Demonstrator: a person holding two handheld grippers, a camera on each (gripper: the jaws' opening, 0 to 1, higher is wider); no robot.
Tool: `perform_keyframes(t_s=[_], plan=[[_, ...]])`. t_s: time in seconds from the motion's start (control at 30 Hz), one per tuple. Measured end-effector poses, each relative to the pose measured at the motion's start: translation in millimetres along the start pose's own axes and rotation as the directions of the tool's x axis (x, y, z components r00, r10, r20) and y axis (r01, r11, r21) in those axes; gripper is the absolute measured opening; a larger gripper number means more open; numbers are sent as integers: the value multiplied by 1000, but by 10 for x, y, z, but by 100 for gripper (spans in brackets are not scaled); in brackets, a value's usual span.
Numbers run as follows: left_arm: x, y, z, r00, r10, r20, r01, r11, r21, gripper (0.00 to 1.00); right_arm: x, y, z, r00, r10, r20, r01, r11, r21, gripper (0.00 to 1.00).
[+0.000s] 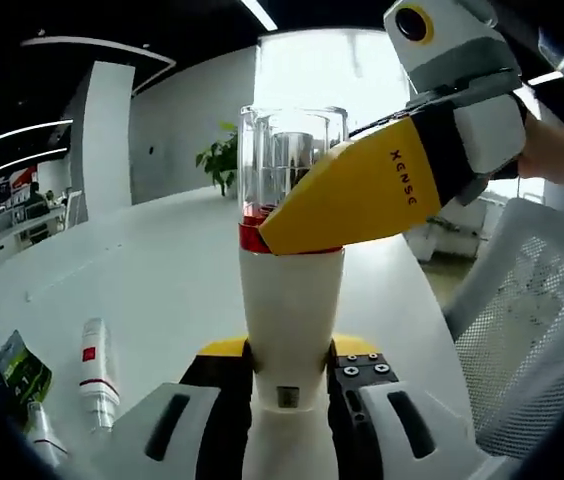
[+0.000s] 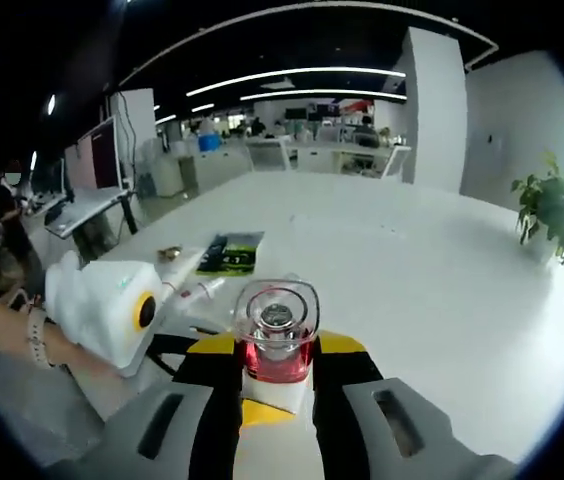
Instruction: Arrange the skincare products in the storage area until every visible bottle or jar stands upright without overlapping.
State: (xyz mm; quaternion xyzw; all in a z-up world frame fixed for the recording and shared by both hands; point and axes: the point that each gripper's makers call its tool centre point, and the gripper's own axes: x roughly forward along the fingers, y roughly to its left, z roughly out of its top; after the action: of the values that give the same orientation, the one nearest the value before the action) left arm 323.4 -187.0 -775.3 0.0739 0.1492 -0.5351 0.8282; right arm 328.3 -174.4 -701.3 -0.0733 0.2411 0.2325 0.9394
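A white bottle (image 1: 290, 300) with a red collar and a clear square cap (image 1: 287, 150) stands upright between my left gripper's (image 1: 290, 372) jaws, which are shut on its body. My right gripper (image 1: 362, 190) comes in from the right, its yellow jaw lying across the collar and the cap's lower part. In the right gripper view I look down on the clear cap (image 2: 278, 318) with red beneath it, held between my right gripper's (image 2: 278, 385) jaws. The left gripper (image 2: 112, 305) shows at the left in a person's hand.
On the white table lie a white tube with a red label (image 1: 96, 375), a second tube (image 1: 44, 435) and a green packet (image 1: 20, 368). The packet (image 2: 230, 252) and a tube (image 2: 197, 292) lie beyond the left gripper. A mesh chair (image 1: 532, 320) stands at the right.
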Motion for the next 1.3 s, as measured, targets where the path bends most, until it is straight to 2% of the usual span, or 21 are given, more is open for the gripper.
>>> perform_keyframes(t_s=[0.23,0.43,0.7,0.83,0.9,0.97,1.07,1.13,1.2,1.23,1.27,1.3], plan=[[37,30,-10,1000,-18,5,18,1000,1,25,-22,-28,4,1000,-5,11,5,1000,-7,26],[52,20,-10,999,-43,3,43,999,-28,26,-1,-23,25,999,14,43,-11,998,-54,27],[45,15,-18,999,-42,-12,41,999,-25,26,-49,-49,64,996,51,76,-49,998,-32,28],[48,23,-13,999,-42,-15,42,999,-17,27,-49,-73,73,994,69,81,-67,998,-17,40],[47,19,-7,999,-37,-14,37,999,-12,27,-64,-101,85,993,68,96,-67,998,-11,41],[47,13,-2,999,-30,-17,30,999,-13,27,-72,-100,93,990,93,103,-92,996,-8,41],[40,29,-1,1000,-20,-21,19,1000,-15,28,-75,-74,138,982,143,127,-133,987,-86,42],[27,36,7,1000,-11,-22,11,1000,-22,28,-64,-73,73,980,178,90,-171,982,-82,42],[10,31,29,1000,-7,-19,7,1000,-19,28,-54,-80,71,973,216,88,-209,975,-82,43],[3,38,35,1000,0,-21,0,1000,-7,28,-60,-38,108,960,261,105,-249,962,-115,44],[-2,46,38,1000,6,-24,-6,1000,-5,29,-61,-44,117,958,265,106,-252,960,-118,43],[-6,51,37,1000,10,-25,-10,1000,-8,29,-62,-2,148,948,295,120,-277,949,-150,42]])
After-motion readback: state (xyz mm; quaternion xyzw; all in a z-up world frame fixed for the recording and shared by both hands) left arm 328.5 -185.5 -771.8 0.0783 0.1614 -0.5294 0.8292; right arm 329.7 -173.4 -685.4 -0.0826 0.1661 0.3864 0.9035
